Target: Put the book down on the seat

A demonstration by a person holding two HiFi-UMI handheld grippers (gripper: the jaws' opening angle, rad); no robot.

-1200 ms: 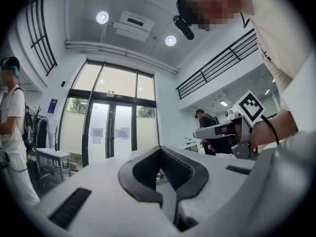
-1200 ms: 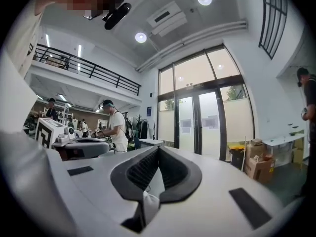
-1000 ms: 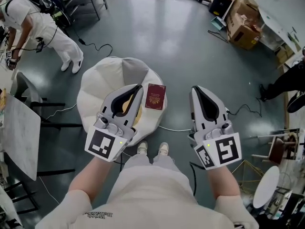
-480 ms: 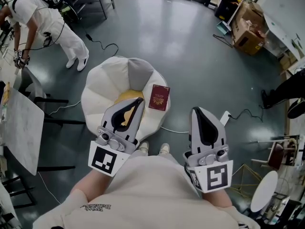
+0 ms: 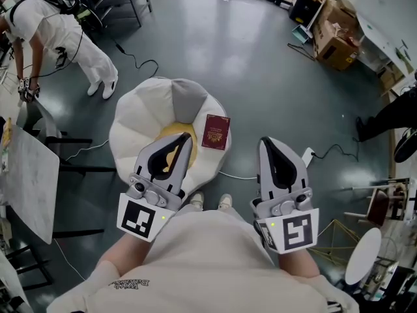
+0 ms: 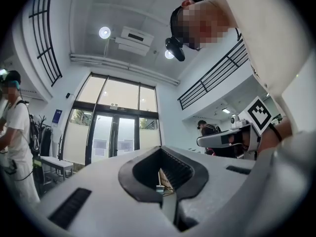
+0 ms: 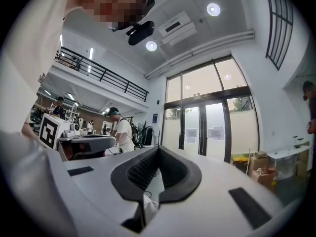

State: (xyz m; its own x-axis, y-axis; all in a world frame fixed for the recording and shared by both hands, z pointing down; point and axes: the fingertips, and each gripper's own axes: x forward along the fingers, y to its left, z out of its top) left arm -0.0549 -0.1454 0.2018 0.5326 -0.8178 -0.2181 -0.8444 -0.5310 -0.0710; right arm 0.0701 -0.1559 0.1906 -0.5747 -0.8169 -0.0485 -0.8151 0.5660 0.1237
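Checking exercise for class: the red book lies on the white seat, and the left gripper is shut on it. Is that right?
No. The book lies on the white seat, but the left gripper is shut on nothing, held apart from the book; the left gripper view shows it.

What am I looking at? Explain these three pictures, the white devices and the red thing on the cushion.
No robot here: a person holds a white two-jaw tool in each hand. The top-down picture comes from a camera on that person's head; the left tool and right tool show above the person's feet. The other two pictures come from cameras riding on each tool, looking along its jaws toward the ceiling and glass doors. On the grey floor sits a white beanbag seat, with a dark red book lying on its right side. Both tools have their jaws together and hold nothing.
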